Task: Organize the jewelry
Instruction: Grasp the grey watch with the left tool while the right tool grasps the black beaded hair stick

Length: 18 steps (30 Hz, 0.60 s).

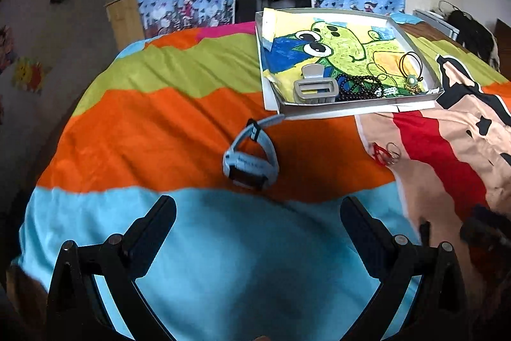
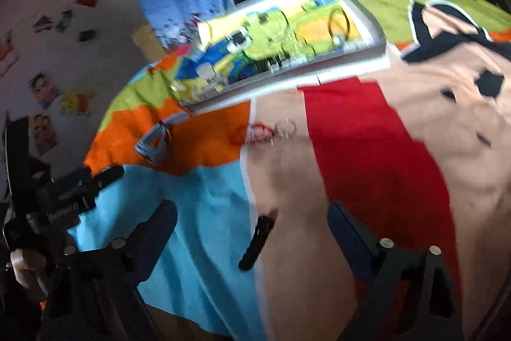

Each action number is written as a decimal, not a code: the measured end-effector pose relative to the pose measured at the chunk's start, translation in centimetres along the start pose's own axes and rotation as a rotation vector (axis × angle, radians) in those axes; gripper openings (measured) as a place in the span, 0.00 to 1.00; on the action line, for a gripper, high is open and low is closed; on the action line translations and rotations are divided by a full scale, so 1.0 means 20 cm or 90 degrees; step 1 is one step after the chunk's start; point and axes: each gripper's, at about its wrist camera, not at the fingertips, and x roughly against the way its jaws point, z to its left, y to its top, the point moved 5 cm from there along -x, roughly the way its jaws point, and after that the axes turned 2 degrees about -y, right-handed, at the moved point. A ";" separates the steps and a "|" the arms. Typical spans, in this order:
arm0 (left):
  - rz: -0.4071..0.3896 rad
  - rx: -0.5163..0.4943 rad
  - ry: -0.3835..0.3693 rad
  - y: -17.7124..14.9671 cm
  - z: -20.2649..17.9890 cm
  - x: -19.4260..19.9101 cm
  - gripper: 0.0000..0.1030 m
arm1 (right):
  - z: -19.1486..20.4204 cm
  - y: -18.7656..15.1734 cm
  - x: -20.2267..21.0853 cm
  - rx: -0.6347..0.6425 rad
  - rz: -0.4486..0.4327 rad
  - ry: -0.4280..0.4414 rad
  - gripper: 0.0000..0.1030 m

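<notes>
Both tongs hang with fingers spread wide and nothing between them: the left tongs [image 1: 257, 219] over bare blue bedspread [image 1: 223, 245], the right tongs [image 2: 252, 226] above a black hair clip [image 2: 257, 240]. Just beyond lies the blue watch [image 1: 250, 157], with the red string and rings [image 1: 386, 153] to its right. Farther on, the white tray [image 1: 351, 109] holds a grey claw clip [image 1: 314, 88], black beads [image 1: 357, 87] and a pendant necklace [image 1: 412, 75] crowded at its near edge.

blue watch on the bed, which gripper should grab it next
Left, probably. The watch lies straight ahead of the open left gripper, centred between its fingers. The open right gripper faces a black clip instead, with the watch far off to its left.
</notes>
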 end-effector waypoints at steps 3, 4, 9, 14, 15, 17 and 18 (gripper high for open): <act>-0.013 -0.015 -0.003 0.03 0.04 -0.08 0.98 | 0.02 -0.08 -0.08 -0.025 0.037 -0.028 0.72; -0.017 -0.021 -0.001 0.04 0.05 -0.10 0.98 | 0.02 -0.10 -0.10 -0.031 0.044 -0.040 0.72; -0.031 -0.014 -0.005 0.07 0.11 -0.21 0.98 | 0.03 -0.12 -0.17 -0.030 0.053 -0.074 0.61; -0.019 -0.018 -0.009 0.07 0.13 -0.29 0.98 | 0.04 -0.13 -0.23 -0.021 0.060 -0.104 0.45; -0.017 -0.021 -0.007 0.07 0.12 -0.30 0.98 | 0.05 -0.14 -0.24 -0.021 0.056 -0.110 0.44; -0.014 -0.020 -0.006 0.07 0.13 -0.33 0.98 | 0.05 -0.14 -0.26 -0.020 0.050 -0.118 0.37; -0.015 -0.020 -0.006 0.07 0.13 -0.34 0.98 | 0.06 -0.14 -0.26 -0.020 0.048 -0.120 0.35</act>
